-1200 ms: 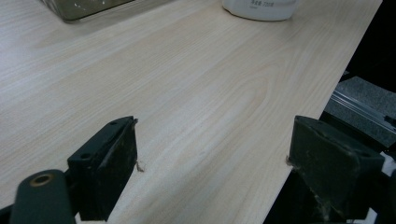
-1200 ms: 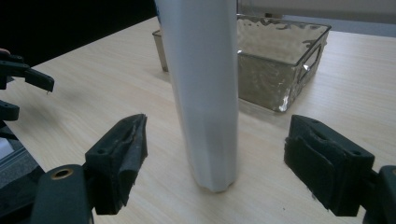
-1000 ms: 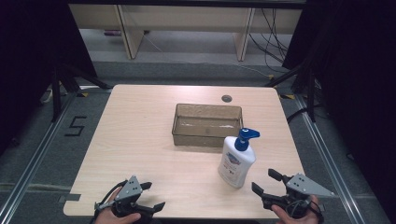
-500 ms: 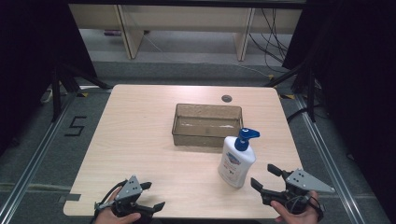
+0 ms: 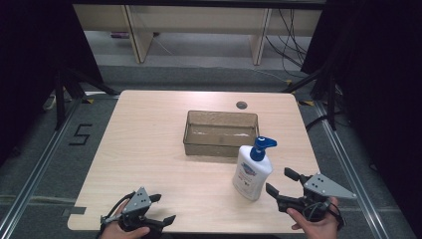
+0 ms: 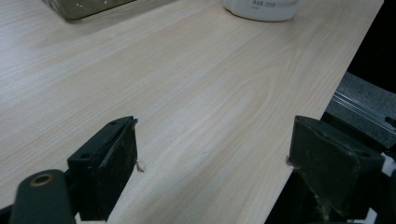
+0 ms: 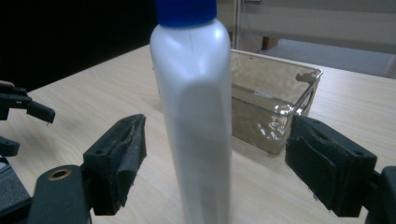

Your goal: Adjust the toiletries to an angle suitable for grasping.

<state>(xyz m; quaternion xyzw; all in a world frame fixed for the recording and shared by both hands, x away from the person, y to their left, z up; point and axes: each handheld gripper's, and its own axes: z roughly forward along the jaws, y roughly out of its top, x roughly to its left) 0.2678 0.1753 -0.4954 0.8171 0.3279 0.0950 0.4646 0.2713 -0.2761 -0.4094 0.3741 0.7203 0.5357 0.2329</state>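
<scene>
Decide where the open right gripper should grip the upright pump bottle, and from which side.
Grip the pump bottle low on its white body, probably coming level from the right gripper side. It stands upright with flat front and narrow sides, so open jaws fit there; the blue pump head looks too irregular.

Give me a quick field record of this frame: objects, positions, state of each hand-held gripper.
surface: wooden table
bottle: white pump bottle with blue pump top, upright, near the table's front right
bin: clear rectangular bin, just behind the bottle, looks empty
right hand-held gripper: open, jaws aimed at the bottle, pads not touching it
left hand-held gripper: open, nothing between the jaws, at the front left edge
bottle held: no
</scene>
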